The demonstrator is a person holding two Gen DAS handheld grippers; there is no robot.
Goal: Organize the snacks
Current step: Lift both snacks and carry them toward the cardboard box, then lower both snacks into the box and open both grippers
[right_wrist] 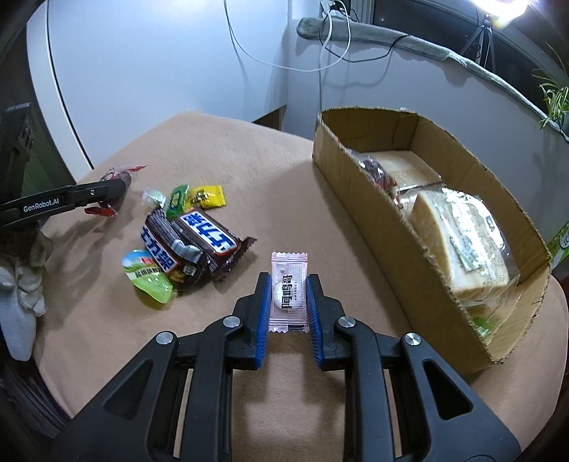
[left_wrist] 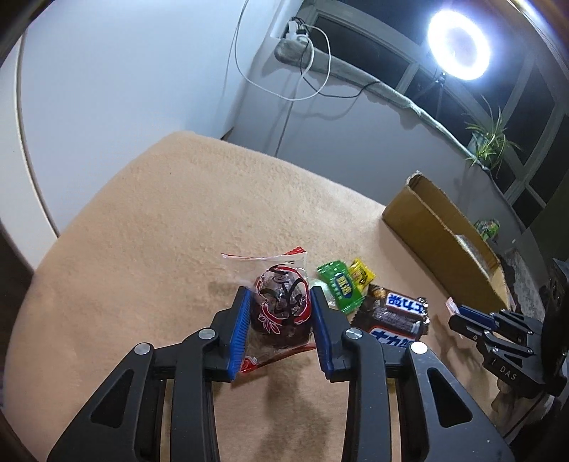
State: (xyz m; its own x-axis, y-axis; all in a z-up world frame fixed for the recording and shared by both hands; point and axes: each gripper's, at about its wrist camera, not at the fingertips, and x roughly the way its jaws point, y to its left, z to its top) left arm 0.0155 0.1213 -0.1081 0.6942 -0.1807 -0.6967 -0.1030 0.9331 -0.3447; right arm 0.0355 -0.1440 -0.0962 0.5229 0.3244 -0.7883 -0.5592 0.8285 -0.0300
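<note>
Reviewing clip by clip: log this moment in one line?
left gripper: shut on dark plum packet | right gripper: shut on pink candy sachet | cardboard box: holds bread

A ring light [left_wrist: 458,44] is glowing brightly at the upper right of the left wrist frame, standing on a tripod [right_wrist: 480,39] before dark window panes [left_wrist: 370,46]. A potted green plant [left_wrist: 489,142] is sitting on the sill just below it, its thin leaves spreading outward. White and black cables [left_wrist: 302,71] are hanging in loops down the pale wall [left_wrist: 124,71] from a power strip [left_wrist: 297,30] at the top centre. A grey cloth [right_wrist: 391,37] is lying along the ledge, stretching toward the right edge.
</note>
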